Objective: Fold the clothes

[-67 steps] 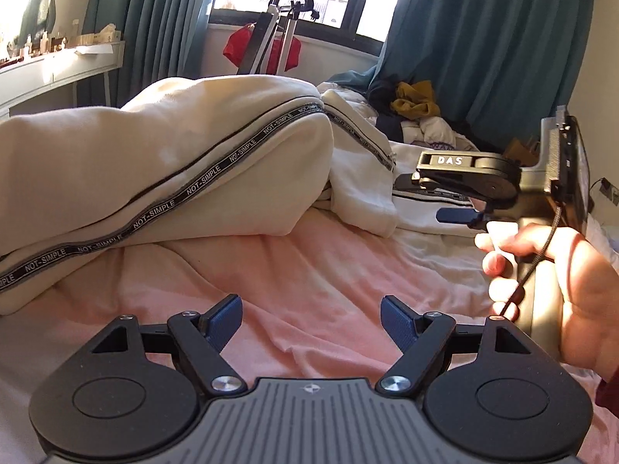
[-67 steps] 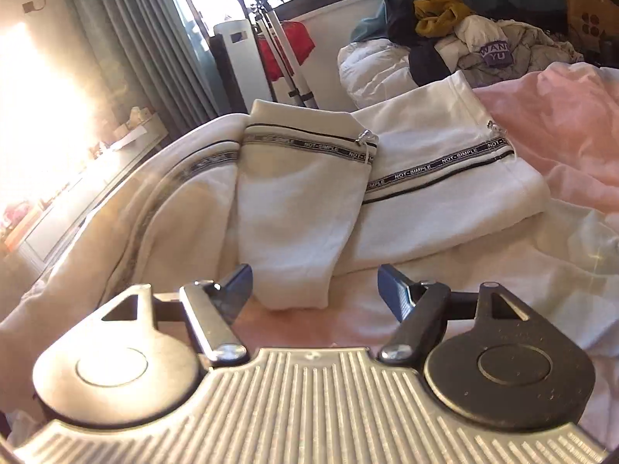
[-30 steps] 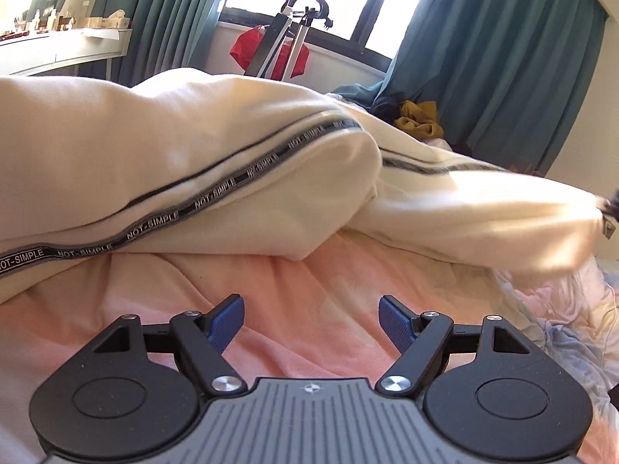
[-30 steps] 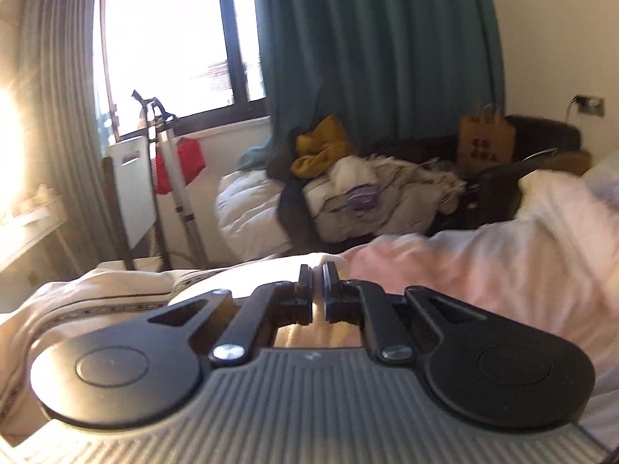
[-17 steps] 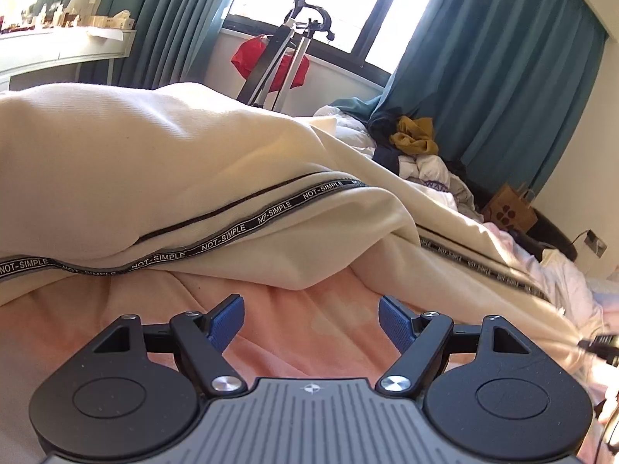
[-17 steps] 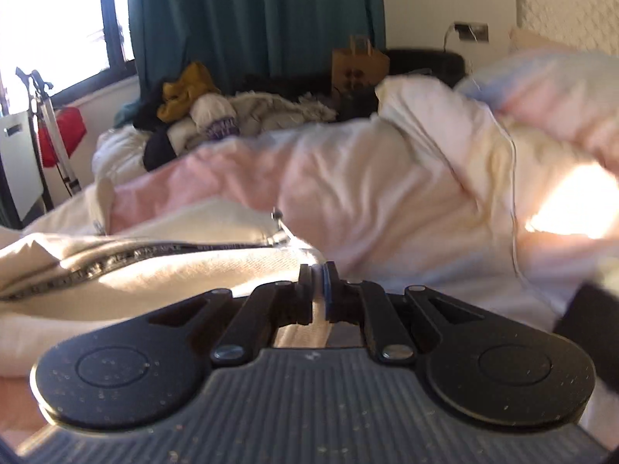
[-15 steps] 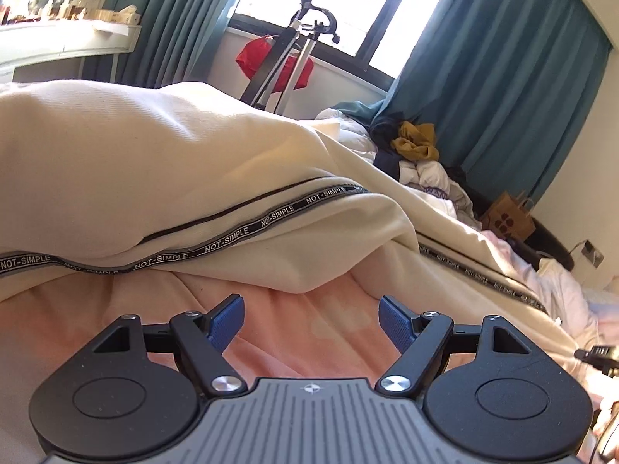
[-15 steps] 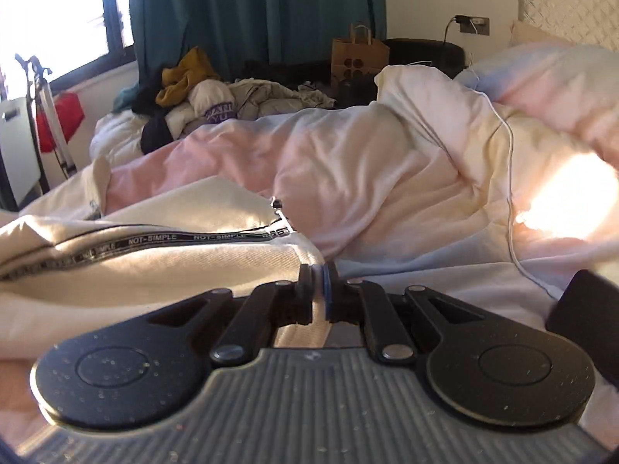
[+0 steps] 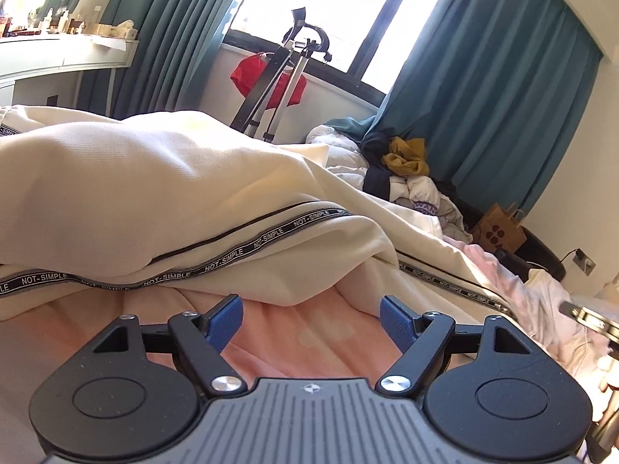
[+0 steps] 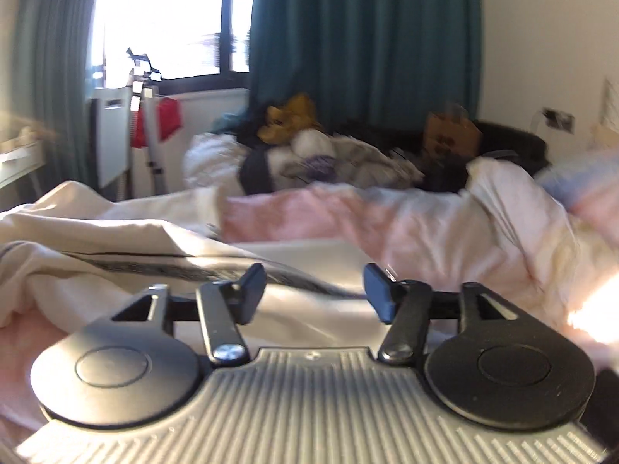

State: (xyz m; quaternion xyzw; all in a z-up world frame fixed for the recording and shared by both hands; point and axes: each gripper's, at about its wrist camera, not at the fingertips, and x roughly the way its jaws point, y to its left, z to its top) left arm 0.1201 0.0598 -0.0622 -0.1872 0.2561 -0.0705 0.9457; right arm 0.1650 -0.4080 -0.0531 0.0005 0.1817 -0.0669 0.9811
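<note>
Open pink bedding (image 9: 317, 332) ahead of both grippers (cream garment (image 9: 154, 193) heaped across the far side)

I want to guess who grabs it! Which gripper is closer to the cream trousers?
Right. The right gripper hovers open right over the cream trousers; the left gripper sits back over pink bedding.

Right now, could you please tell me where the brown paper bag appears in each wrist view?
Left wrist: the brown paper bag stands right of centre, below the teal curtain's hem.
Right wrist: the bag, blurred, sits upper right of centre.
Shared landmark: the mustard-yellow garment on the clothes heap.
</note>
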